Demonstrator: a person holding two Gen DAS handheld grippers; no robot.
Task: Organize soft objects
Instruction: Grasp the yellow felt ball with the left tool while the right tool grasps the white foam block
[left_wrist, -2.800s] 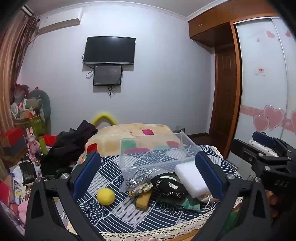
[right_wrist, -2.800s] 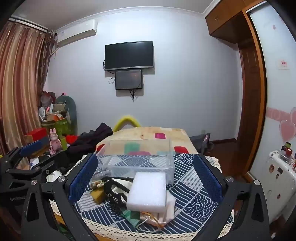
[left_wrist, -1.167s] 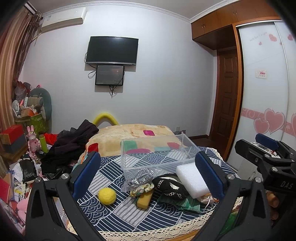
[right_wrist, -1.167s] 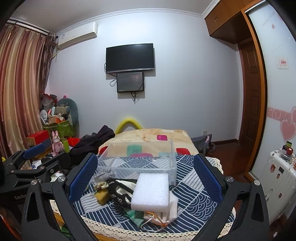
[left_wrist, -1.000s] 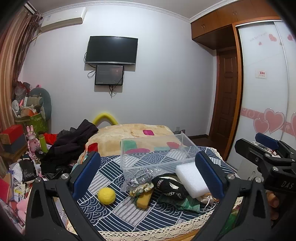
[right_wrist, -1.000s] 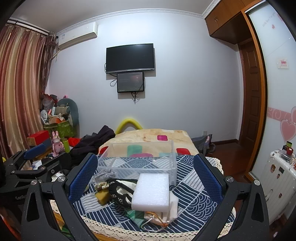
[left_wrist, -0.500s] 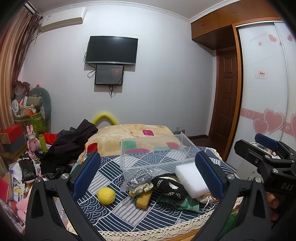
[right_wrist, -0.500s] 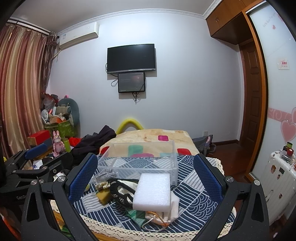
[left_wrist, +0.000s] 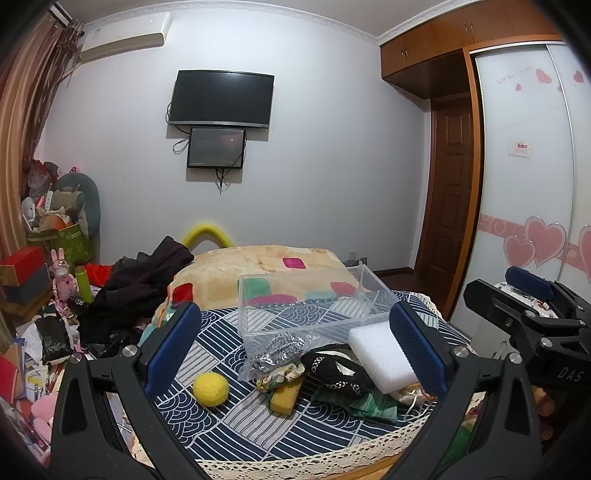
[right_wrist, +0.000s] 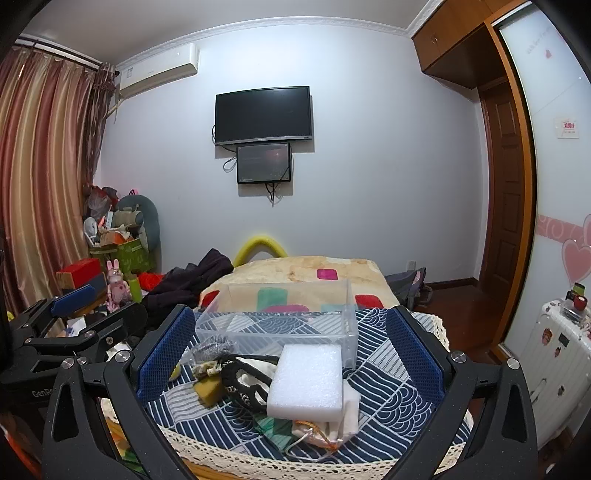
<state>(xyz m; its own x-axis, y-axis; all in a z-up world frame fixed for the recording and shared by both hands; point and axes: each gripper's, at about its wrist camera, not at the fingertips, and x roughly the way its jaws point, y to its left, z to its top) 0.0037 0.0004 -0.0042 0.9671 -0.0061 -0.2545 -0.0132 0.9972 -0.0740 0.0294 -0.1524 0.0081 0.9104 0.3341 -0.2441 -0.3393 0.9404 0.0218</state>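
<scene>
A clear plastic box (left_wrist: 314, 306) (right_wrist: 288, 314) stands on a small table with a navy patterned cloth (left_wrist: 236, 413) (right_wrist: 391, 398). In front of it lies a pile of soft things: a white foam block (left_wrist: 380, 356) (right_wrist: 308, 380), a black lace piece (left_wrist: 336, 371) (right_wrist: 243, 380), a yellow sponge (left_wrist: 283, 395) (right_wrist: 208, 393), a silvery bag (left_wrist: 277, 350) and a yellow ball (left_wrist: 210, 388). My left gripper (left_wrist: 295, 343) is open and empty, held back above the table's near edge. My right gripper (right_wrist: 291, 350) is open and empty, likewise held back.
A bed with a beige patterned blanket (left_wrist: 266, 266) lies behind the table, with dark clothes (left_wrist: 140, 284) heaped at its left. Clutter and boxes (left_wrist: 33, 266) fill the left floor. A wardrobe with heart stickers (left_wrist: 535, 221) and a white suitcase (right_wrist: 554, 365) stand right.
Both views have shifted only slightly; the grippers stay open and nothing on the table has moved.
</scene>
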